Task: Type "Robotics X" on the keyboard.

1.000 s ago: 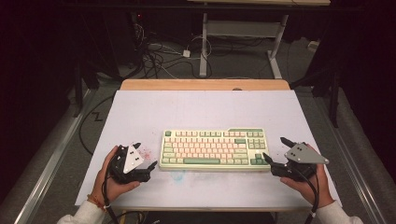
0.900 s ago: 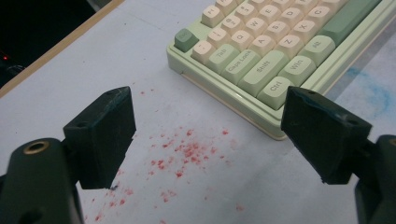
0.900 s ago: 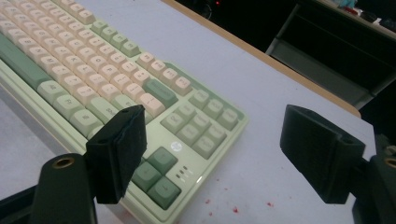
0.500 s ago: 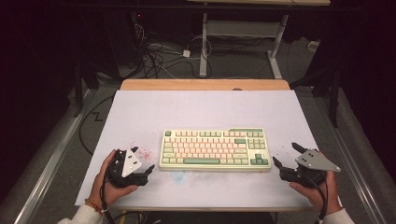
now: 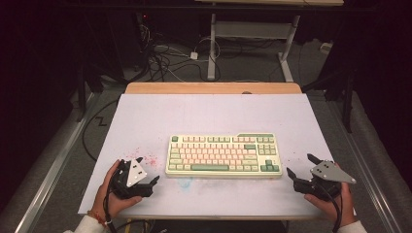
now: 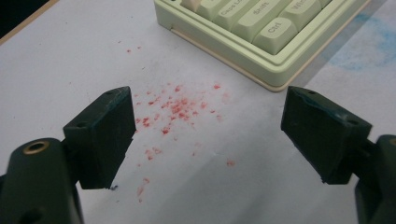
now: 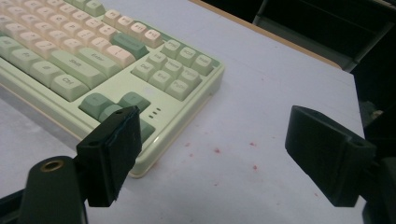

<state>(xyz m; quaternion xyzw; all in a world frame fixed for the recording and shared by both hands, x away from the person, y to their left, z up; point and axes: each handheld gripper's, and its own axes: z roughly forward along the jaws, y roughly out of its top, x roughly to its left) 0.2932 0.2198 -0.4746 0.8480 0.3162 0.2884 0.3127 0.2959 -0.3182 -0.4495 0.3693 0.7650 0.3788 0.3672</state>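
Observation:
A cream and green keyboard [image 5: 223,155] lies flat in the middle of the white table [image 5: 209,114]. My left gripper [image 5: 148,170] rests in a hand just off the keyboard's near left corner, jaws wide open over red specks [image 6: 175,109], and that keyboard corner [image 6: 275,70] lies beyond them. My right gripper [image 5: 300,164] sits apart from the keyboard's right end, tips aimed at it. Its jaws have just been opening further and stand wide with nothing between them. In the right gripper view the gripper [image 7: 215,126] faces the keyboard's arrow-key corner [image 7: 154,126].
A faint blue smudge [image 5: 187,182] marks the sheet in front of the keyboard. A wooden strip [image 5: 214,88] runs along the far table edge. On the floor beyond it lie tangled cables [image 5: 170,60] and a metal desk frame [image 5: 252,34]. Dark floor drops off on both sides.
My right gripper has drawn away from the keyboard's right end, toward the near right of the table and lower. The left gripper has hardly shifted.

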